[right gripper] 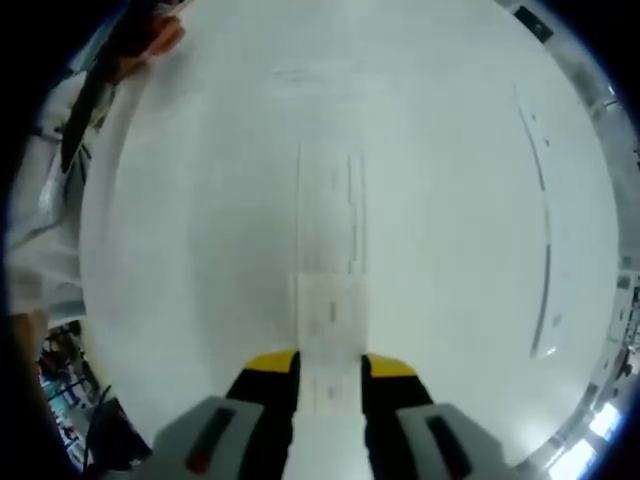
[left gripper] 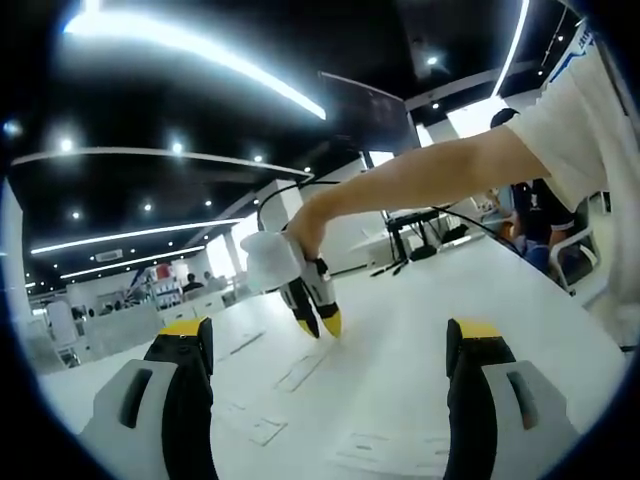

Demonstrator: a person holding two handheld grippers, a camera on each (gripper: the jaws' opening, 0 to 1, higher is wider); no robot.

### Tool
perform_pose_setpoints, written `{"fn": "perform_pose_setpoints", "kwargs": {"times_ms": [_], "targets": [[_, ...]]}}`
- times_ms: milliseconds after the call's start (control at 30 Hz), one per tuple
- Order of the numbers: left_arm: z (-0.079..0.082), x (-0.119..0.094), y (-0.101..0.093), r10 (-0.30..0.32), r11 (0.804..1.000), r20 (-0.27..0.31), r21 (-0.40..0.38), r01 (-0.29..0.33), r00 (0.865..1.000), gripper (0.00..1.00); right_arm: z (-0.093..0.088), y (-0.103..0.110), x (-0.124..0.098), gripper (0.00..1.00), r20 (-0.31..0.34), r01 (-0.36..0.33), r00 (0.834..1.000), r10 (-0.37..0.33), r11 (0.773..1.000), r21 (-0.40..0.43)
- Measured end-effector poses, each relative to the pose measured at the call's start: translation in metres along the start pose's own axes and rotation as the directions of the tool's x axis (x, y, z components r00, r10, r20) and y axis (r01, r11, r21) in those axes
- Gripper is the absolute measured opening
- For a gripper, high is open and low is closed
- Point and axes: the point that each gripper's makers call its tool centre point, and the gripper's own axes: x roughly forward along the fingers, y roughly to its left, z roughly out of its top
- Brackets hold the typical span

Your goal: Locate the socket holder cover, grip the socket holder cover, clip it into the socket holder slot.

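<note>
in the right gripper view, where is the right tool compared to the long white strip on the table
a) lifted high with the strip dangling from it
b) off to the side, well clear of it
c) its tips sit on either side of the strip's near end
c: in the right gripper view the right tool points down at the white table, its yellow tips either side of the near end of the long white strip, which lies flat.

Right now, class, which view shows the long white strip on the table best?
The right gripper view: the white strip lies straight ahead, running lengthwise between the right gripper. The left gripper view shows it small and faint on the table.
</note>
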Motion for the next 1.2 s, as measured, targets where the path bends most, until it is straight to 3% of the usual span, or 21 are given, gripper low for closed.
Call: {"fn": "perform_pose_setpoints", "kwargs": {"times_ms": [800,1200], "targets": [[0.0,0.0,0.0,-0.002,1.0,-0.005,0.016,0.002,1.0,0.95,0.009,0.007,0.002,0.26,0.009,-0.002,1.0,0.002,1.0,-0.003],[0.001,0.001,0.0,-0.001,1.0,-0.003,0.025,0.001,1.0,0.95,0.011,-0.002,0.0,0.26,0.011,-0.005,1.0,0.005,1.0,-0.004]]}}
